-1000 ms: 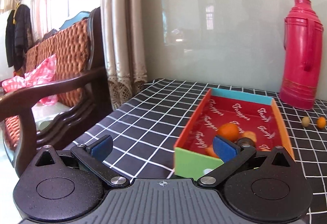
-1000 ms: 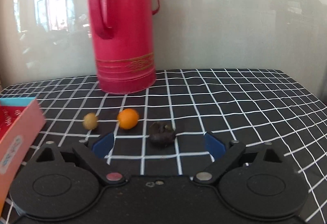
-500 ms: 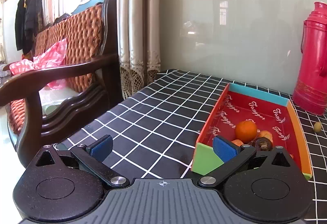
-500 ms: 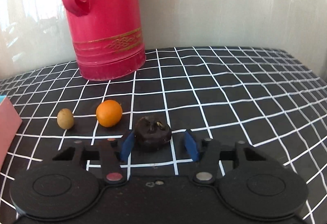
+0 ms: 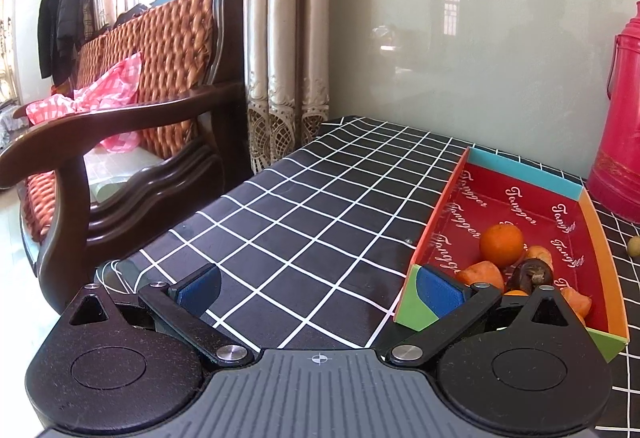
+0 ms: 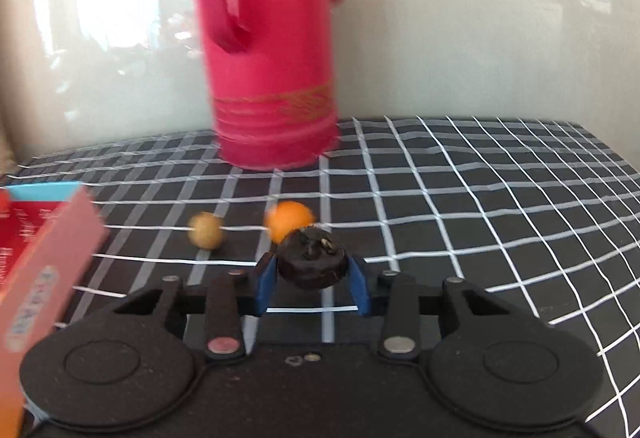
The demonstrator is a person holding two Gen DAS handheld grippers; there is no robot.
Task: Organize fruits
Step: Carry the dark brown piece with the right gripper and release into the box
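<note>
Your right gripper [image 6: 312,278] clamps the dark fruit [image 6: 312,264]; the left gripper [image 5: 320,288] is spread, empty. Several fruits sit in the box [image 5: 604,258]; the orange [image 6: 289,219] and yellowish fruit [image 6: 206,235] beside it remain.

Bare cloth [image 5: 320,222] left of box [image 5: 440,218]; thermos [image 6: 272,78] blocks behind

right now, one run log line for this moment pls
right gripper: shut on dark fruit | left gripper: open, idle | box: holds fruit | on cloth: orange fruit, yellowish fruit
</note>
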